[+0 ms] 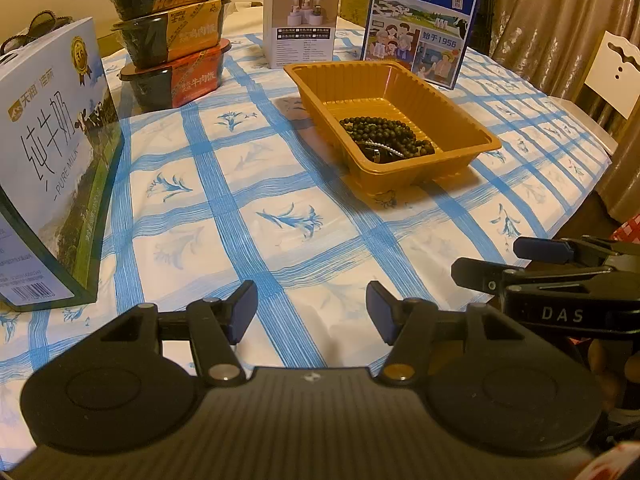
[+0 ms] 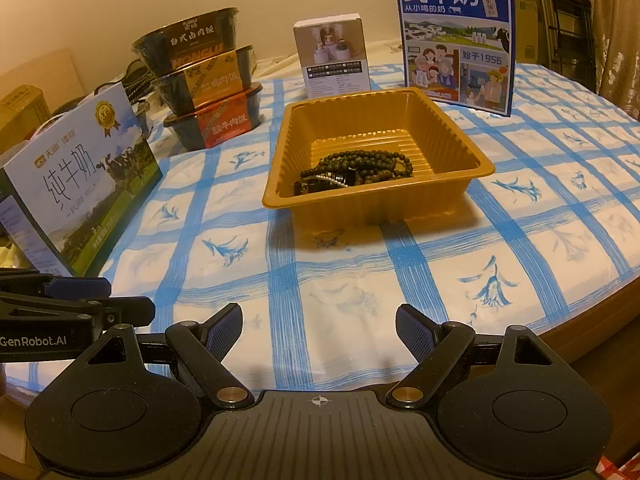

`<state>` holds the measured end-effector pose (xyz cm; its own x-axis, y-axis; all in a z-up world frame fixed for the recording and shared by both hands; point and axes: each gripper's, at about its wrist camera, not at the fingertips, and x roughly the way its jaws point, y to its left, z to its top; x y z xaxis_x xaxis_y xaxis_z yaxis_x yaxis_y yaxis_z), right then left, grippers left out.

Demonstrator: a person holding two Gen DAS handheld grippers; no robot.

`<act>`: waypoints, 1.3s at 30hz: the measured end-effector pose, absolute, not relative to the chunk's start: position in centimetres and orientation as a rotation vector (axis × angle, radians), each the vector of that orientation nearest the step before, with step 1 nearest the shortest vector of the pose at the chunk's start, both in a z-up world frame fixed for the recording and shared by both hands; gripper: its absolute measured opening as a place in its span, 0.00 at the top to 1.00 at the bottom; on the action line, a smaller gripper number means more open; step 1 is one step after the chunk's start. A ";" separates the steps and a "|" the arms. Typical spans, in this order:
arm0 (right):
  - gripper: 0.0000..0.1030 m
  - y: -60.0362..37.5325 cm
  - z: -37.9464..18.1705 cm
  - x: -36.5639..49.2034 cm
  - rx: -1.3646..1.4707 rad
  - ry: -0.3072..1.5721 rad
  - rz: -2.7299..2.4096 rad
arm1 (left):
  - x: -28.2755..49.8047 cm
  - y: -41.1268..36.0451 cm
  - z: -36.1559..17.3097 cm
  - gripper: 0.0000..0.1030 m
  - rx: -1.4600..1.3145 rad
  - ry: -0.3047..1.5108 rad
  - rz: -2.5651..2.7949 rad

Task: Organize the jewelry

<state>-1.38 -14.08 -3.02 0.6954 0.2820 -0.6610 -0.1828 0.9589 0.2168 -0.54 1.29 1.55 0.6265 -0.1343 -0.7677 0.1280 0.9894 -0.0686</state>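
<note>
Orange plastic tray (image 2: 476,168), ribbed walls, sits mid-table on the blue-checked cloth. Inside, at its near end: dark green bead strand (image 2: 360,164) piled in loose coils, a thin pale bead chain (image 2: 326,178) lying over it, plus a small dark piece, type unclear.

The left gripper (image 1: 311,316) was matte black with 2 blue ribbed pads, round pivot discs, silver and brass screws and a ridged base. The right gripper (image 2: 319,334) matched it, white "GenRobot.AI" lettering showing at lower left.
</note>
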 end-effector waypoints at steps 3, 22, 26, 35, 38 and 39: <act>0.19 -14.1 -3.0 -1.4 0.137 0.760 0.259 | -0.5 1.3 1.5 0.44 -0.008 0.882 -0.152; 0.19 -14.2 -3.1 -1.4 0.139 0.759 0.259 | -0.5 1.1 1.5 0.44 -0.004 0.880 -0.150; 0.19 -14.3 -3.0 -1.3 0.141 0.758 0.259 | -0.4 1.1 1.5 0.44 -0.002 0.878 -0.151; 0.19 -14.4 -3.0 -1.3 0.142 0.758 0.259 | -0.4 1.0 1.7 0.44 0.000 0.877 -0.152; 0.19 -14.4 -3.0 -1.3 0.141 0.757 0.259 | -0.4 1.0 1.8 0.44 0.001 0.876 -0.153; 0.19 -14.4 -3.0 -1.3 0.141 0.757 0.259 | -0.4 1.0 1.7 0.44 0.001 0.876 -0.153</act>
